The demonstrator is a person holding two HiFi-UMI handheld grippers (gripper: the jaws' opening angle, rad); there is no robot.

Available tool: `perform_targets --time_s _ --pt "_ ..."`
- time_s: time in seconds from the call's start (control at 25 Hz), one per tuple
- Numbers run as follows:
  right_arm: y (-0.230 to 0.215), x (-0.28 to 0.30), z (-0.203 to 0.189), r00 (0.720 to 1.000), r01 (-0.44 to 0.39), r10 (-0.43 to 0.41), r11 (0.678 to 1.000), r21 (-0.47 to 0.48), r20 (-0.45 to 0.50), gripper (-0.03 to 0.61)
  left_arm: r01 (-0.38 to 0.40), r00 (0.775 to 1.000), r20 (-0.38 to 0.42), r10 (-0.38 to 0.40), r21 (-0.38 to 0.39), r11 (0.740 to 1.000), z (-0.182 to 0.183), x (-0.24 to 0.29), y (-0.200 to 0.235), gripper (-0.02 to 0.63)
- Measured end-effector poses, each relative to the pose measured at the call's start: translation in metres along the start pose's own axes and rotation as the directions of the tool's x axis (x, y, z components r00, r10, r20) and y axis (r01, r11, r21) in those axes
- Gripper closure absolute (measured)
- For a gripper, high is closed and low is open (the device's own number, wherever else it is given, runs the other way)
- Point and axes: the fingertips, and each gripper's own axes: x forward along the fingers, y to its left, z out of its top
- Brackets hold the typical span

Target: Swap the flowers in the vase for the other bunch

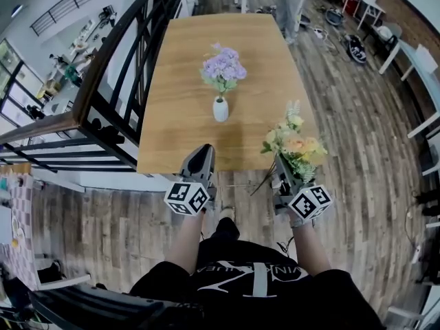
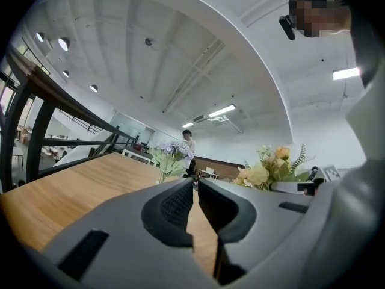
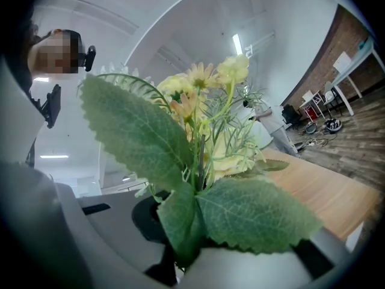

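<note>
1. The left gripper (image 1: 203, 151) sits at the lower centre of the head view and points up the frame. Its jaws are closed together with nothing between them.
2. The right gripper (image 1: 281, 167) sits at the lower right, beside the left and roughly parallel to it. Its jaws are clamped on the stems of the yellow bunch (image 1: 297, 145).
3. The left marker cube (image 1: 187, 198) and right marker cube (image 1: 309, 203) sit at the grippers' rear ends.
4. The bare left forearm (image 1: 183, 245) and right forearm (image 1: 311, 251) reach forward from the bottom centre, slightly apart.
</note>
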Motion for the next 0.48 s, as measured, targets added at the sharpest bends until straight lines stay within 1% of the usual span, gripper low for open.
perform_targets --time_s 0.16,0.28,0.48 --pt "-0.012 0.027 -0.003 1.000 0.024 -0.024 1.000 0.012 0.002 0.520 0.024 1.000 -0.018 -0.024 0.003 1.000 0.004 0.027 0.022 0.595" --pt "-0.021 0.047 -0.006 0.999 0.041 -0.041 0.999 0.019 0.008 0.520 0.048 0.998 -0.037 -0.048 0.004 0.999 0.004 0.047 0.039 0.548" --pt "-0.035 0.074 -0.008 0.998 0.066 -0.066 0.998 0.021 0.016 0.520 0.082 0.995 -0.061 -0.082 0.006 0.997 0.003 0.080 0.061 0.515"
